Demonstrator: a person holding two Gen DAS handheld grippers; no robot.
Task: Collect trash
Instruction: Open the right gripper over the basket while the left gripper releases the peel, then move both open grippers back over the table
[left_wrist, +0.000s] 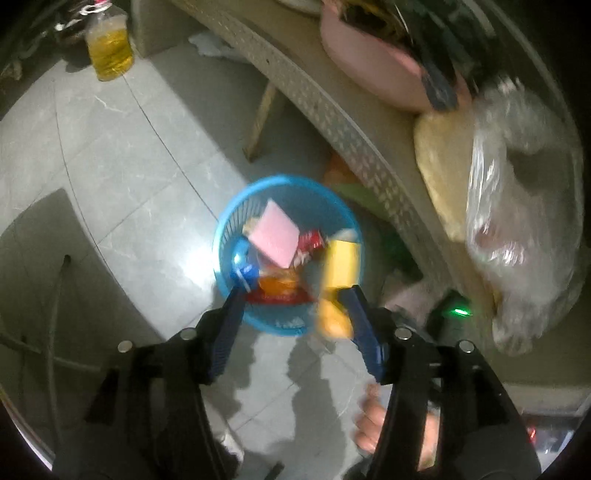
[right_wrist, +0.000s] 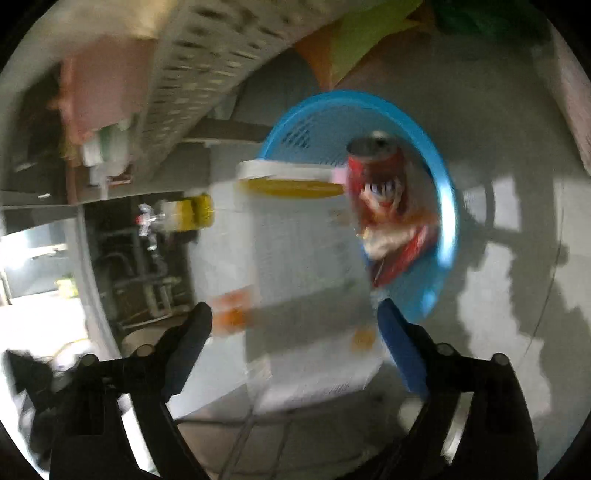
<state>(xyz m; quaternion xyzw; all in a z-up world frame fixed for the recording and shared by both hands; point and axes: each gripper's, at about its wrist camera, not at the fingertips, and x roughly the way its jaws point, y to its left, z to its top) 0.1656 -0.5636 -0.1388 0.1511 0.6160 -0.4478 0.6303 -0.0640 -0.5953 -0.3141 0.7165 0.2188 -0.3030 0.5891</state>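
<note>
A blue mesh basket (left_wrist: 280, 326) stands on the grey tiled floor and holds a pink paper (left_wrist: 275, 240), red and orange wrappers and a blue scrap. My left gripper (left_wrist: 293, 291) hangs open just above it. A blurred yellow packet (left_wrist: 340, 266) lies against its right finger only, over the basket's rim. In the right wrist view the same basket (right_wrist: 448, 206) holds a red can (right_wrist: 376, 166). A blurred white carton with a yellow band (right_wrist: 303, 258) sits between the wide-spread fingers of my right gripper (right_wrist: 294, 308). The left finger stands apart from it.
A table with a perforated edge (left_wrist: 332, 110) runs beside the basket, carrying a pink bowl (left_wrist: 369, 74) and a clear plastic bag (left_wrist: 517, 221). A bottle of yellow liquid (left_wrist: 109, 48) stands on the floor at the far left. A person's foot (left_wrist: 369, 424) is near my gripper.
</note>
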